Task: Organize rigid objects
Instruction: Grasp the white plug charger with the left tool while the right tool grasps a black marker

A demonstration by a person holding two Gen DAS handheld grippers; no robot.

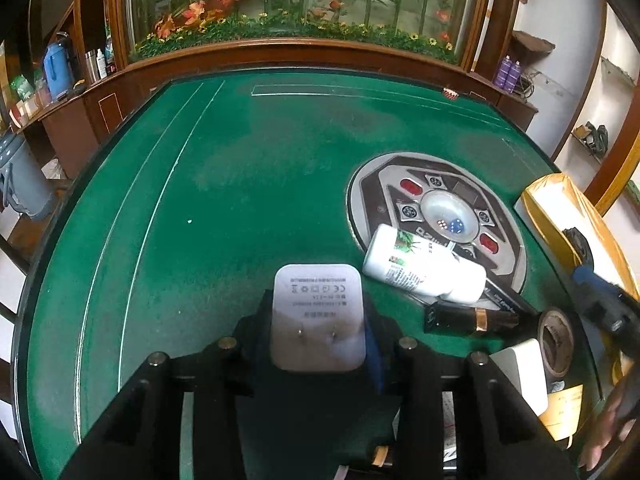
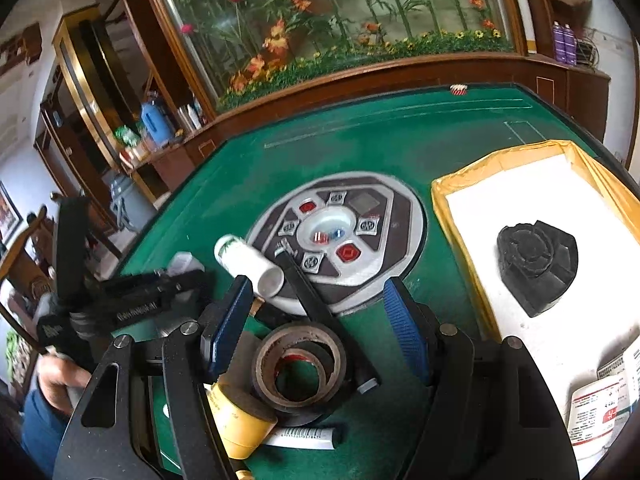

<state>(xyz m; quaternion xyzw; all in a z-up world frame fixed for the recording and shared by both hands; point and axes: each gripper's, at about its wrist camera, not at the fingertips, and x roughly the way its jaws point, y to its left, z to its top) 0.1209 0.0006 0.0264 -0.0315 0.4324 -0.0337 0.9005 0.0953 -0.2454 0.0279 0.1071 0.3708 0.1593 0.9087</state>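
Left gripper (image 1: 318, 320): jaws closed on white charger plug (image 1: 319, 312), two prongs facing camera, above green felt.
Right gripper (image 2: 320, 320): jaws apart, nothing gripped; tape roll (image 2: 298, 364) on the table between its fingers.
Near objects: one white bottle (image 1: 420, 264) on its side, one dark tube (image 1: 472, 319).
Table (image 1: 240, 168): green felt, central dice panel (image 1: 440, 216), two dice.
Box (image 2: 540, 184): yellow-rimmed, one black part (image 2: 538, 266).
Room: planter behind glass.
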